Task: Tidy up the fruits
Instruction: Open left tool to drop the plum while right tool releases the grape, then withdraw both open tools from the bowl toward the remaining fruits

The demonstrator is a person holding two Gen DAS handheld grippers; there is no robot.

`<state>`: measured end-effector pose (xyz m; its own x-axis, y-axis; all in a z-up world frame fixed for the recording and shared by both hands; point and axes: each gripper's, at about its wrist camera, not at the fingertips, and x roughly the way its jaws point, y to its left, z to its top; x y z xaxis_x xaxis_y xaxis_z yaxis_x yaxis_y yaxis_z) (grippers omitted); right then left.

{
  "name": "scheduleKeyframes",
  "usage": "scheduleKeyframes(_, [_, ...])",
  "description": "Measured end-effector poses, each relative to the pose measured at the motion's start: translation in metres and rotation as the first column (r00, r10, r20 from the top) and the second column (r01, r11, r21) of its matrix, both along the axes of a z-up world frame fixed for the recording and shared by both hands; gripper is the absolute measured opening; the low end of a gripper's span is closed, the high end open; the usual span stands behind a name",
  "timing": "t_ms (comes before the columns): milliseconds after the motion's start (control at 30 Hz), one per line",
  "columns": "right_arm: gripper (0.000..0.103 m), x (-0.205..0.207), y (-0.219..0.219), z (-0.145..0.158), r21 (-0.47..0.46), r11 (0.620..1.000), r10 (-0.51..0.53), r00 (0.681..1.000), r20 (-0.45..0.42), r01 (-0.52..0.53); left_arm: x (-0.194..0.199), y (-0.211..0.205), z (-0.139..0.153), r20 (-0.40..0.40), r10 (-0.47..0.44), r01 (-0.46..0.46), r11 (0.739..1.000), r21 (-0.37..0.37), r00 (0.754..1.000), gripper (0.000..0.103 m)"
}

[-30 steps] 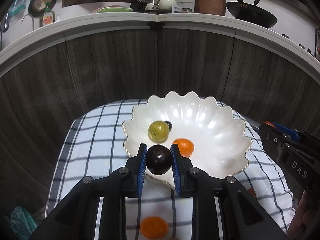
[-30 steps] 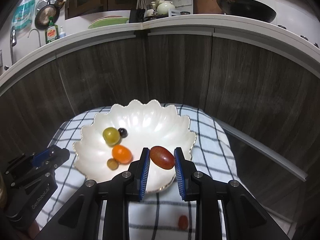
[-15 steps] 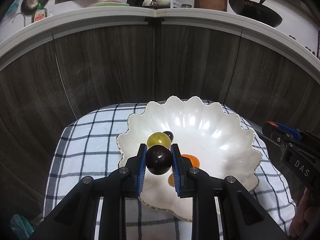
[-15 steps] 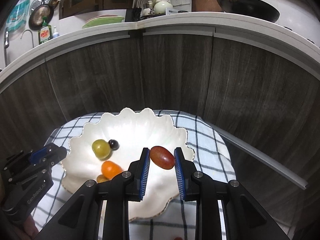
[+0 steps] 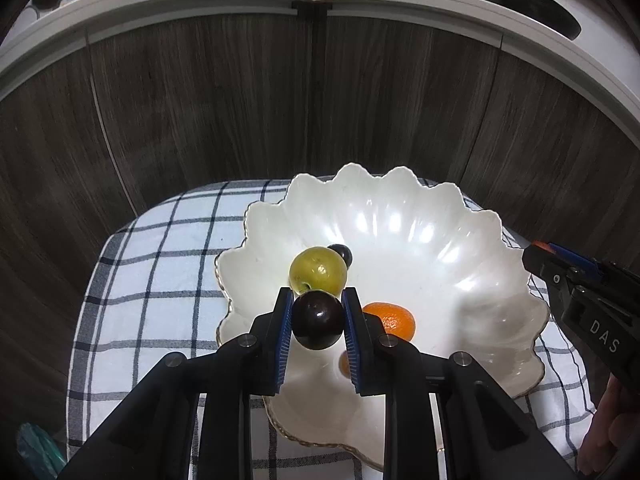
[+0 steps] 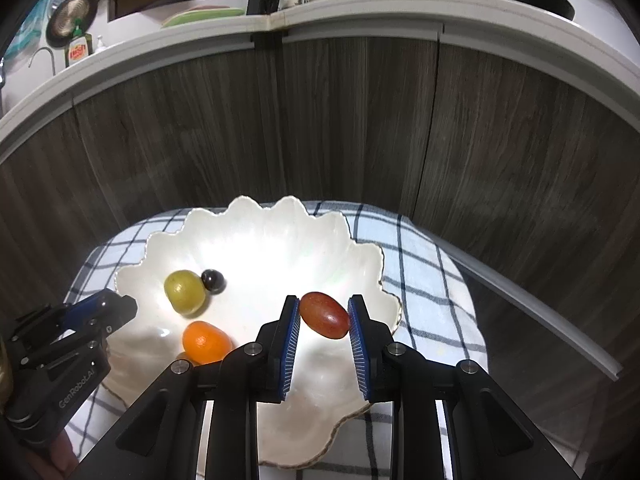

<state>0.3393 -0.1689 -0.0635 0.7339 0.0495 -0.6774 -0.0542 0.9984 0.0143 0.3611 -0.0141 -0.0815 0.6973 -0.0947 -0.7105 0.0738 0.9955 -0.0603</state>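
Dark plum sits clamped in your left gripper at lower centre, over the scalloped white bowl; your right gripper pinches a red grape tomato. Green plum, kumquat lie beneath.

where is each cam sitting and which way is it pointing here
Left wrist: sits on the left gripper, looking forward and down along its fingers into the scalloped white bowl; its fingers clamp a dark plum, and the right gripper shows at the right edge.
Right wrist: sits on the right gripper, facing the same bowl; its fingers hold a red grape, and the left gripper shows at lower left.
Shared: bowl, green fruit, orange kumquat, checked cloth, wood-panelled counter front.
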Motion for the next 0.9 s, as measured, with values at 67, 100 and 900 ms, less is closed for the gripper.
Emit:
scheduleKeyframes(67, [0.026,0.004,0.001,-0.004,0.003,1.0,0.002,1.0,-0.017,-0.002,0.0,0.001,0.0,-0.001,0.009,-0.009,1.0,-0.006,1.0,0.025])
scheduleKeyframes(100, [0.026,0.004,0.001,-0.005,0.004,1.0,0.003,1.0,-0.021,-0.003,0.0,0.002,0.0,-0.003,0.017,-0.017,1.0,-0.004,1.0,0.025])
scheduleKeyframes(900, [0.061,-0.007,0.002,0.027,-0.021,0.999,-0.042,0.998,0.037,0.043,-0.014,0.016,0.042,0.091,0.093,-0.097,0.994,0.042,0.992,0.08])
